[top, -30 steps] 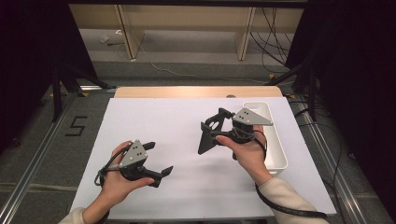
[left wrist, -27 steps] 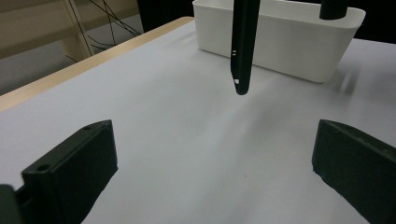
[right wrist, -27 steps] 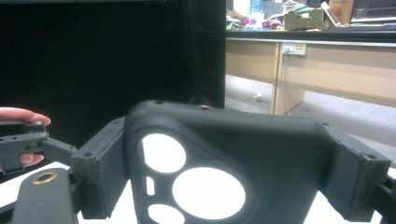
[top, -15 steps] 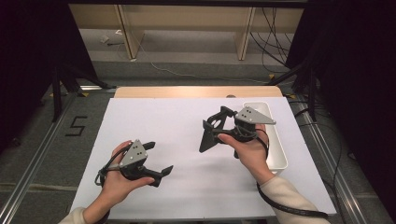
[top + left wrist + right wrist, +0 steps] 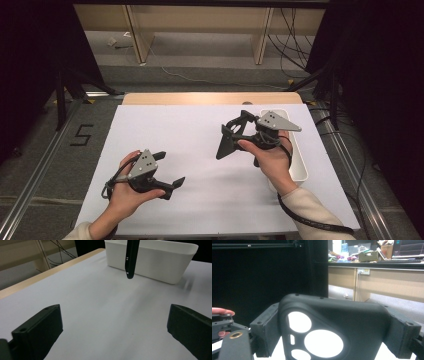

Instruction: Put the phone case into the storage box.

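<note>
At the left of the high view, our left hand (image 5: 125, 192) holds the left tool (image 5: 171, 169) low over the white desk (image 5: 190, 130), near its front edge. Its jaws stand wide apart with nothing between them. In the left gripper view the same two jaws rise at either side with only bare desk in the gap. Further right, near the middle of the desk, a flat black plate (image 5: 226, 144) pierced by round holes hangs tilted above the surface, its lower corner pointing down and left. The right tool (image 5: 235, 125) is clamped on this plate. In the right gripper view the plate (image 5: 332, 322) sits squarely between the two jaws, which press on its two sides. Our right hand (image 5: 270, 155) grips that tool from behind, raised off the desk. In the left gripper view the plate (image 5: 131, 260) is edge-on, a thin dark strip in front of the white bin (image 5: 160, 262). That bin (image 5: 300, 170) lies along the right edge of the desk, just beside the right hand.
</note>
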The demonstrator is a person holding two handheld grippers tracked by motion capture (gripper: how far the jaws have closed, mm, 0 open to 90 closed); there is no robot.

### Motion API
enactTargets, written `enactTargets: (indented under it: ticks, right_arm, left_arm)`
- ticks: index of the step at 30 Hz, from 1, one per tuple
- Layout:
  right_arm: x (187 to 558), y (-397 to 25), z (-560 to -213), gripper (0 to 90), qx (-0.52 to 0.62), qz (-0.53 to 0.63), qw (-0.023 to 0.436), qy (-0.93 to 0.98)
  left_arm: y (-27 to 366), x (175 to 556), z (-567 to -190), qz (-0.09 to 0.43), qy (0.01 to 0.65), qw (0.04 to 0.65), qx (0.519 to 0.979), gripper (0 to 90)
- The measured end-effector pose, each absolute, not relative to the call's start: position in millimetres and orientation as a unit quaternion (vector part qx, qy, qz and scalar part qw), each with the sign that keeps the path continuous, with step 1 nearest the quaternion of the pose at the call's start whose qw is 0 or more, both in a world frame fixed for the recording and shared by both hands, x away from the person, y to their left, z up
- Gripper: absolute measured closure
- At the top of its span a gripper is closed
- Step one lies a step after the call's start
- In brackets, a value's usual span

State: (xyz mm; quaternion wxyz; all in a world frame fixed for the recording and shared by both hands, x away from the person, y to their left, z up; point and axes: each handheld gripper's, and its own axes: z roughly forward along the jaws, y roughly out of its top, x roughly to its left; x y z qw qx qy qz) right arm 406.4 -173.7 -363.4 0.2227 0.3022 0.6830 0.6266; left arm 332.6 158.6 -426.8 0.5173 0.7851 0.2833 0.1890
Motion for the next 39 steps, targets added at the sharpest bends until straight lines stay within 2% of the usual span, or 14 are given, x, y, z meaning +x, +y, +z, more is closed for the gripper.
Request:
enactTargets:
  ticks: [39]
  right_arm:
    - [412.6,-204.2,-345.6,15.8,0.323,0.639,0.254,0.650]
  left_arm:
    - [159.0,332.9,-427.0,0.192,0.284,0.517,0.784,0.0]
